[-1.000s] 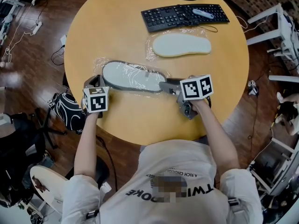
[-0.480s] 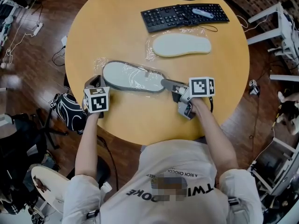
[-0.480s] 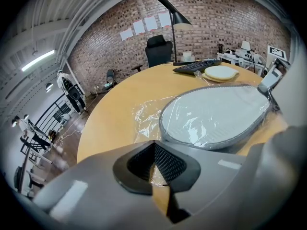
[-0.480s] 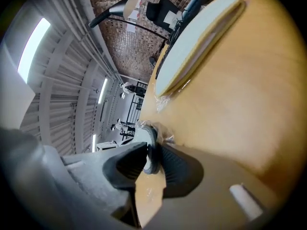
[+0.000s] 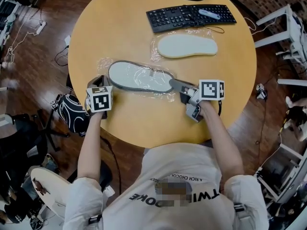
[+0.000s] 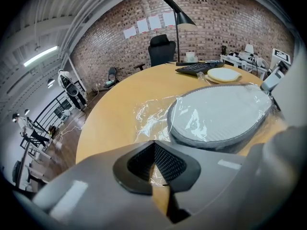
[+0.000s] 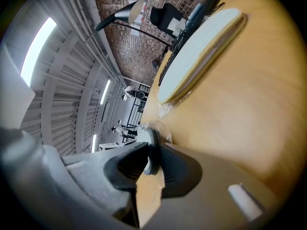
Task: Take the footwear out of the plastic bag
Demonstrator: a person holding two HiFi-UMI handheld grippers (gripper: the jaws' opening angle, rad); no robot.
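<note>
Though gripped at both ends, the grey footwear (image 5: 139, 76) lies bagged on the tabletop (image 5: 124, 28).
Left gripper (image 5: 97, 82) fingers pinch together on the plastic bag (image 5: 103, 63)'s loose end; right gripper (image 5: 176, 85) fingers, just closing, clamp the footwear's narrower end.

Glossy plastic bag (image 5: 105, 64) covers matt footwear (image 5: 139, 77) on smooth wooden table (image 5: 120, 25).

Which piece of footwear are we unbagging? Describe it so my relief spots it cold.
On the round wooden table, look towards the near half, away from the black keyboard. A flat sole lies there in a crinkled clear plastic bag. Its dark grey rim around a white middle sets it apart from the plain cream sole beside the keyboard.
</note>
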